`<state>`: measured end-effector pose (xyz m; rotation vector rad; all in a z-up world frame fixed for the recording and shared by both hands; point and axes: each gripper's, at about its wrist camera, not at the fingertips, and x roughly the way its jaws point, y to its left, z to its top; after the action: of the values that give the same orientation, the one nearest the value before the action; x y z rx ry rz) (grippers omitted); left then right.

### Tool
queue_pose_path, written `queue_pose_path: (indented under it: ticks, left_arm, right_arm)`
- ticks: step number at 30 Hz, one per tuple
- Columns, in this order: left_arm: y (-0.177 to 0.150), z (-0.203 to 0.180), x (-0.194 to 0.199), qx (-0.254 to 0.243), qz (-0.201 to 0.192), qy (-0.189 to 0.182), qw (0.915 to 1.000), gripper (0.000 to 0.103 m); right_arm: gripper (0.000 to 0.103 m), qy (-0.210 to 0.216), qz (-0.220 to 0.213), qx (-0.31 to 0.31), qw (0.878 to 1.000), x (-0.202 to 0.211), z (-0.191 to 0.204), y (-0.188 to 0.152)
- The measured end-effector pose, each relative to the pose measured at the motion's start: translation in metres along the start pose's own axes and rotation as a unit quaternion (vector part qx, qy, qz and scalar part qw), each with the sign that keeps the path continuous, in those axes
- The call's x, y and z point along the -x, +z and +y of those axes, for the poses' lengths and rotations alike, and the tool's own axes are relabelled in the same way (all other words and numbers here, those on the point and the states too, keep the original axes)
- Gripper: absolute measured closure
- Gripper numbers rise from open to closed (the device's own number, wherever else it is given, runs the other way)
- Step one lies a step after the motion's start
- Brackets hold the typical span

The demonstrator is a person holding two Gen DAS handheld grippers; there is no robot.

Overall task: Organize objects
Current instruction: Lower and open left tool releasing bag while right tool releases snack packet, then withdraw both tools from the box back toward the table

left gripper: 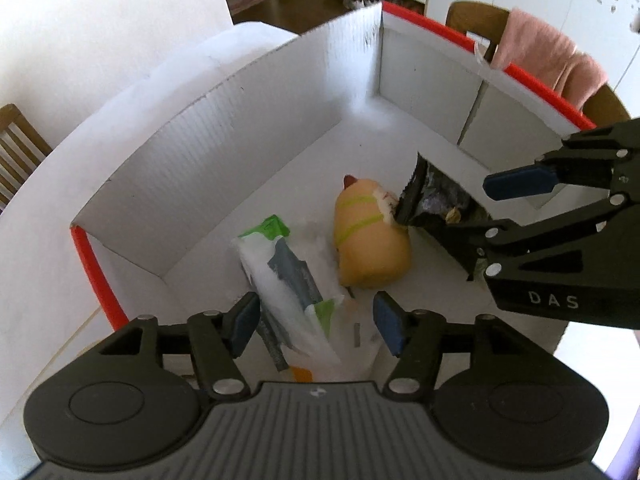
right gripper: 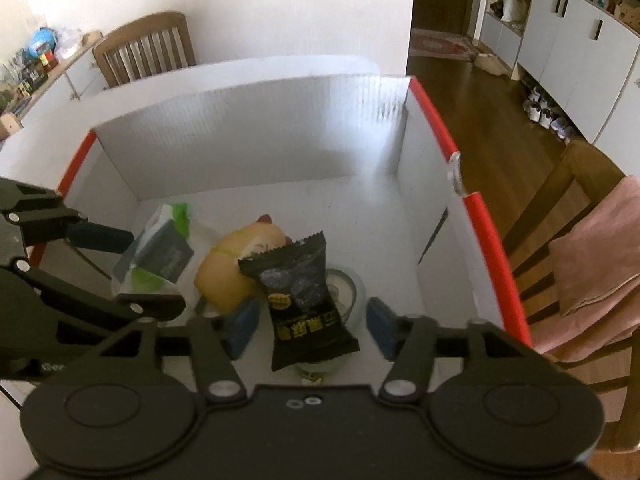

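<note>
A white corrugated box (left gripper: pixel 200 160) with a red rim stands on a white table, and both grippers reach down into it. On its floor lies a yellow plush toy (left gripper: pixel 368 240). My left gripper (left gripper: pixel 316 326) is open, with a white-and-green packet (left gripper: pixel 288 272) lying loose between its blue pads. My right gripper (right gripper: pixel 312 328) is open too. A black snack packet (right gripper: pixel 304 292) stands between its pads, which do not press on it. Under that packet sits a roll of clear tape (right gripper: pixel 352 288). The same toy (right gripper: pixel 224 268) lies just to its left.
The box walls (right gripper: pixel 260 140) close in on all sides. A wooden chair with a pink cloth (right gripper: pixel 592 260) stands to the right of the box, and another chair (right gripper: pixel 148 48) stands beyond the table. Dark wood floor and white cabinets lie farther off.
</note>
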<state>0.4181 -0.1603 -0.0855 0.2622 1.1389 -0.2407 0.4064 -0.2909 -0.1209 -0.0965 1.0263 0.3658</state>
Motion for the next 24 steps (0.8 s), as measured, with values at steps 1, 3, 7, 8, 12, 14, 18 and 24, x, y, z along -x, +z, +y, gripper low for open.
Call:
queue_pose_path:
  ticks: [1, 3, 7, 8, 12, 14, 18, 24]
  left_arm:
    - [-0.001, 0.001, 0.003, 0.005, -0.004, -0.002, 1.0, 0.042]
    - [-0.005, 0.003, 0.009, 0.014, -0.014, -0.006, 0.9998, 0.042]
    - [-0.002, 0.004, 0.018, 0.024, -0.039, -0.01, 0.9989, 0.042]
    - [-0.002, 0.007, 0.019, 0.027, -0.043, -0.012, 0.9986, 0.042]
    - [-0.009, 0.01, 0.035, 0.04, -0.065, -0.021, 0.9969, 0.042]
    - [-0.014, 0.011, 0.045, 0.042, -0.079, -0.026, 0.9957, 0.041]
    - [-0.022, 0.012, 0.062, 0.046, -0.102, -0.037, 0.993, 0.041]
    - [-0.039, 0.017, 0.09, 0.052, -0.131, -0.057, 0.9884, 0.041]
  right_arm:
    - [0.041, 0.003, -0.004, 0.0, 1.0, 0.003, -0.001, 0.0]
    - [0.041, 0.006, -0.011, 0.002, 1.0, 0.01, -0.001, -0.002]
    - [0.041, 0.012, -0.025, 0.006, 1.0, 0.026, 0.0, -0.004]
    - [0.041, 0.014, -0.029, 0.005, 0.999, 0.03, 0.0, -0.005]
    - [0.041, 0.024, -0.044, 0.007, 0.999, 0.047, 0.005, -0.008]
    - [0.041, 0.029, -0.054, 0.009, 0.998, 0.056, 0.009, -0.01]
    - [0.04, 0.033, -0.072, 0.012, 0.997, 0.073, 0.019, -0.014]
    - [0.033, 0.033, -0.092, 0.012, 0.995, 0.093, 0.037, -0.024]
